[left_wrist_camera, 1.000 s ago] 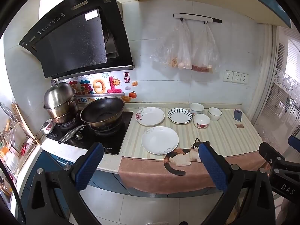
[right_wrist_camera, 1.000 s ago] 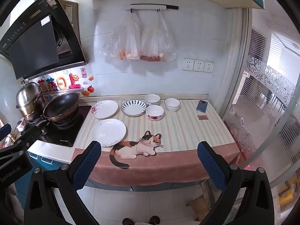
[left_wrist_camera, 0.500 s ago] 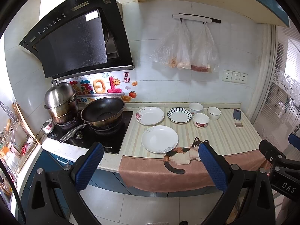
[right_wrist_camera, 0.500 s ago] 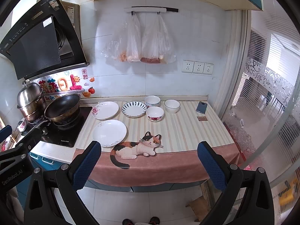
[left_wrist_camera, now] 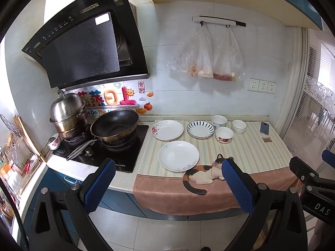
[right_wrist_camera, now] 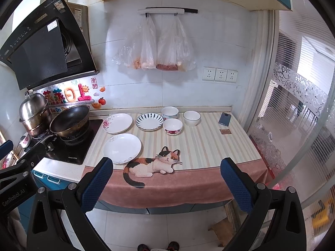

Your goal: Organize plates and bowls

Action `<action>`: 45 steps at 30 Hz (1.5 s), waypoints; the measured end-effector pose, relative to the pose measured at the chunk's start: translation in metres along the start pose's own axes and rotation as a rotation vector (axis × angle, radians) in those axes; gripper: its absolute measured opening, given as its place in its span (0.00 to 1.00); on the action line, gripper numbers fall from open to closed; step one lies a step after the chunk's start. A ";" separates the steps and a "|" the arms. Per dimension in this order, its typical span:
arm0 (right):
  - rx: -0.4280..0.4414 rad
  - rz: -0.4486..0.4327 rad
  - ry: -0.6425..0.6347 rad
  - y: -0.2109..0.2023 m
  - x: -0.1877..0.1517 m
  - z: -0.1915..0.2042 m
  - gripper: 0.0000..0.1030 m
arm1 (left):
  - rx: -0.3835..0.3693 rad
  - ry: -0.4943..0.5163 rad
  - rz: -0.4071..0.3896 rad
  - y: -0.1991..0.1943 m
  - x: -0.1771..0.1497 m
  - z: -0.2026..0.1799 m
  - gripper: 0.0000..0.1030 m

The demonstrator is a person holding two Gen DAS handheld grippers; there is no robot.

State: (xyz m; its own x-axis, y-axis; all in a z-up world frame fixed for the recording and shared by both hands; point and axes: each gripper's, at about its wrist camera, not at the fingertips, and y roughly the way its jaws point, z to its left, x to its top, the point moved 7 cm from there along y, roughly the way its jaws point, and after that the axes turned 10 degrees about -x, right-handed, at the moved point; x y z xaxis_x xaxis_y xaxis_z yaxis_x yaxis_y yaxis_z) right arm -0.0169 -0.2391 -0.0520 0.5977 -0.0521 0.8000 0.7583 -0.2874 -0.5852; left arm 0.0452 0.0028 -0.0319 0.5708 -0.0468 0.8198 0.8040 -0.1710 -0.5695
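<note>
We see white tiled walls, black range hood, 3 wall sockets, bright window, pale floor tiles.

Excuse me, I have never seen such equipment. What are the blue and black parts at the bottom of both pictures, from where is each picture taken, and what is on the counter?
There is no robot here. A person holds one two-finger gripper in each hand, and each carries a wide-angle camera looking forward along its fingers. One picture comes from the left gripper, the other from the right gripper. The blue pads are the fingers; both are wide open and hold nothing, in front of the counter.

On the striped mat lie three plates: a plain white plate, a flowered plate and a blue-striped plate. Beside them stand three bowls, separate, not stacked. A phone lies further right; a wok sits on the stove.
</note>
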 end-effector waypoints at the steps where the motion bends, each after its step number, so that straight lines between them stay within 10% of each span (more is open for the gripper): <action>1: 0.001 -0.001 0.001 0.000 0.000 0.000 1.00 | 0.000 0.001 0.000 0.000 0.000 0.000 1.00; 45: -0.005 -0.006 0.008 0.006 0.017 -0.004 1.00 | -0.002 0.008 -0.023 0.009 0.007 -0.003 1.00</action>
State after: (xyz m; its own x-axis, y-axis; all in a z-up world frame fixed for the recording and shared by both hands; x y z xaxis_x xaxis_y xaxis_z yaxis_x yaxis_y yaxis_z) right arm -0.0028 -0.2460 -0.0414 0.5907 -0.0582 0.8048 0.7606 -0.2930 -0.5794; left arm 0.0560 -0.0017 -0.0308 0.5511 -0.0505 0.8329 0.8164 -0.1737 -0.5507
